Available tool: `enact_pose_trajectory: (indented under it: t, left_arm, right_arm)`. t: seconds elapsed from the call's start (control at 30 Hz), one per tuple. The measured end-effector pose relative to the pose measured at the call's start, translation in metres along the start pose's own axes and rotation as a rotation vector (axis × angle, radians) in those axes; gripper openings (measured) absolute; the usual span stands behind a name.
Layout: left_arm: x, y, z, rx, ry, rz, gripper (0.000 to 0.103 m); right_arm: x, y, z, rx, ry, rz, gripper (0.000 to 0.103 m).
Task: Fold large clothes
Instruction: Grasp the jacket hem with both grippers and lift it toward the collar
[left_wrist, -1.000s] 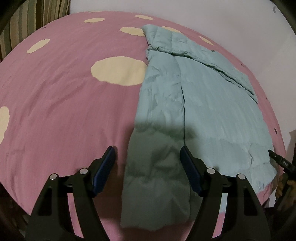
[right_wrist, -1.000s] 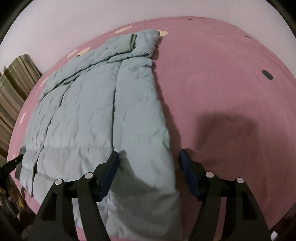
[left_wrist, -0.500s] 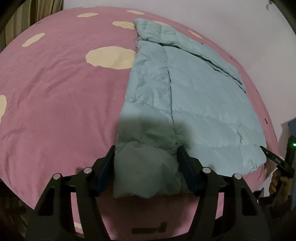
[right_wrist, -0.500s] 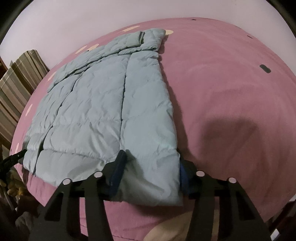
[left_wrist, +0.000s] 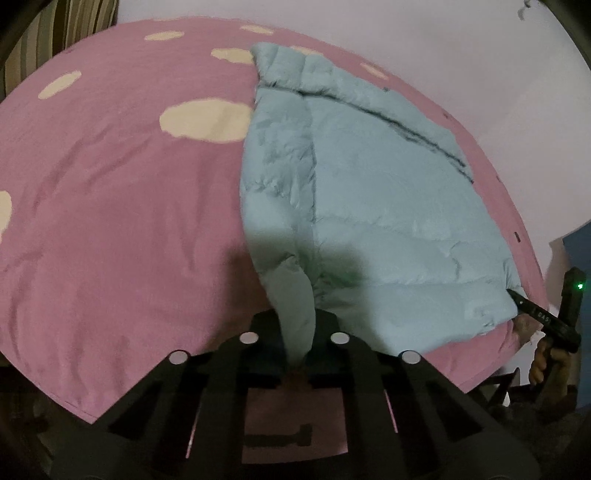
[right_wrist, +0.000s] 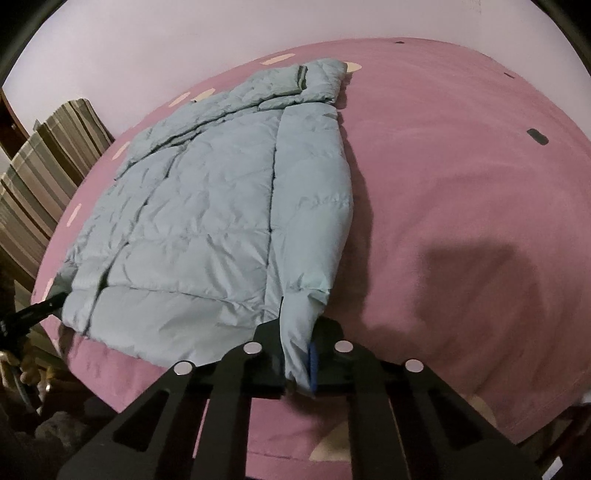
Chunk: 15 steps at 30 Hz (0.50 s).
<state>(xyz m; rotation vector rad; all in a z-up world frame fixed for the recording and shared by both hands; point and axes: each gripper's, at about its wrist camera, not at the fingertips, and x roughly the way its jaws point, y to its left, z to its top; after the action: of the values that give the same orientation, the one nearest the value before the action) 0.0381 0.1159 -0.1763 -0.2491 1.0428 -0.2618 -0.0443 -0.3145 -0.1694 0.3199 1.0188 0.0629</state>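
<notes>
A light blue puffer jacket (left_wrist: 369, 192) lies flat on a pink bed cover (left_wrist: 110, 221), sleeves folded in, collar at the far end. My left gripper (left_wrist: 295, 343) is shut on the jacket's near left hem corner, which bunches up between the jaws. In the right wrist view the jacket (right_wrist: 207, 206) spreads to the left, and my right gripper (right_wrist: 299, 362) is shut on its near right hem corner. The right gripper also shows at the left wrist view's right edge (left_wrist: 517, 299), and the left gripper at the right wrist view's left edge (right_wrist: 55, 301).
The pink cover (right_wrist: 461, 184) has cream spots (left_wrist: 207, 120). A white wall (left_wrist: 406, 37) runs behind the bed. Striped fabric (right_wrist: 48, 173) stands at the bed's left side. The bed's near edge lies just below both grippers.
Both grippers went from open around the hem corners to shut on them. The corners now bunch up between the jaws and lift slightly.
</notes>
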Motion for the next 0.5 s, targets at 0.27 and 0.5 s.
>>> enact_pose_trajectory:
  t: [0.27,0.5]
  left_arm:
    - [-0.051,-0.011,0.049,-0.001,-0.164,-0.042,0.005]
    - [-0.023,-0.01,0.12,0.008,-0.189,-0.021,0.005]
  right_arm:
    - [-0.036,-0.001,0.035,0.059,-0.089,0.127,0.005]
    - [-0.018,-0.005,0.113,0.104,-0.138,0.192,0.005]
